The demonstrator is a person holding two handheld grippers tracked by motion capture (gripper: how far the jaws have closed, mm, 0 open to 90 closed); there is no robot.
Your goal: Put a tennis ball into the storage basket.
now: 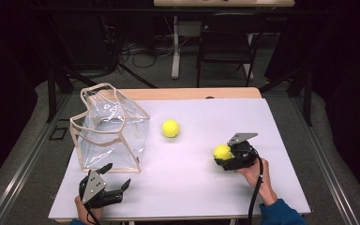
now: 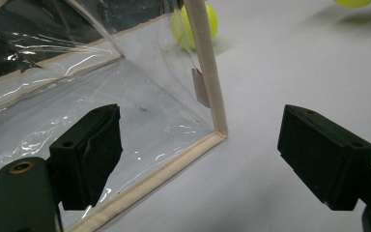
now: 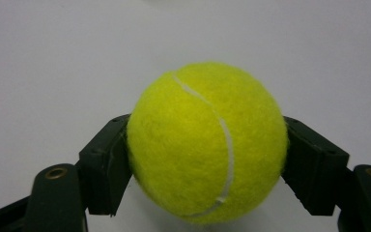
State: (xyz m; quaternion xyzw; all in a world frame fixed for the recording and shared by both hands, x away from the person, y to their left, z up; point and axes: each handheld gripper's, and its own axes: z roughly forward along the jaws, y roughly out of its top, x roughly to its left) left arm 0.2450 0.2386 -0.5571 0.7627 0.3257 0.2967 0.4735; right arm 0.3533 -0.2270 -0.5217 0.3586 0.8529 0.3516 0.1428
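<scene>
1. Right gripper [image 1: 226, 157] pinches a tennis ball [image 3: 206, 142]: both black pads press its flanks, ball low over or on the tabletop [image 1: 206, 187]; contact with the surface cannot be told
2. Left gripper [image 1: 117, 180] spread wide, holding nothing; in the left gripper view the lower front corner of the clear bag [image 2: 125, 125] sits just ahead, between the jaws and nearer the left-hand one
3. Second ball [image 1: 170, 128] lies loose on the tabletop, ahead and to the left of the right gripper, just beside the bag's side wall
4. Progress, judged: bag holds no ball; one ball gripped, none delivered. Left to do: carry the held ball over the open mouth, release, then fetch the second. Early stage
5. Materials: bag is glossy transparent film, creased, with beige fabric piping along its edges; it stands upright but saggy, mouth irregular, so the wall will likely give if pushed
6. Balls: yellow-green felt, fuzzy nap, white curved seam; spherical, prone to roll
7. Tabletop: matte white sheet, smooth
</scene>
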